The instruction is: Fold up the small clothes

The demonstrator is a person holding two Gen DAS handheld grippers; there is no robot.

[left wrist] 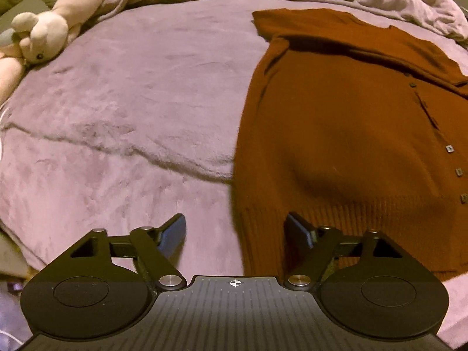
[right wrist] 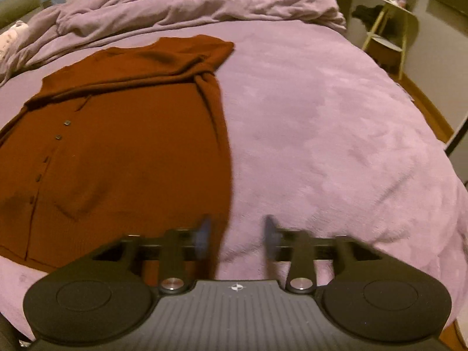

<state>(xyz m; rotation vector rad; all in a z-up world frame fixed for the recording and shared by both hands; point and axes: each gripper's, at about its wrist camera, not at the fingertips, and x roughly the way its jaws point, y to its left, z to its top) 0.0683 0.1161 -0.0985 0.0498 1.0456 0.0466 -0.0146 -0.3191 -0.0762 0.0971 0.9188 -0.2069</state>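
Observation:
A rust-brown knit cardigan [left wrist: 336, 122] with small square buttons lies flat on the purple bed cover, both sleeves folded across its top. In the left wrist view its left hem corner sits between the fingers of my left gripper [left wrist: 235, 231], which stands open above it. In the right wrist view the cardigan [right wrist: 122, 146] fills the left half. My right gripper [right wrist: 237, 234] hovers open over its lower right edge, its left finger over the knit and its right finger over bare cover. Neither gripper holds anything.
The fuzzy purple bed cover [left wrist: 117, 117] spreads widely on both sides of the cardigan. A rumpled duvet [right wrist: 190, 3] is heaped along the far side. A plush toy [left wrist: 46, 29] lies at the far left. A small stool [right wrist: 389, 26] stands on the floor beyond the bed's right edge.

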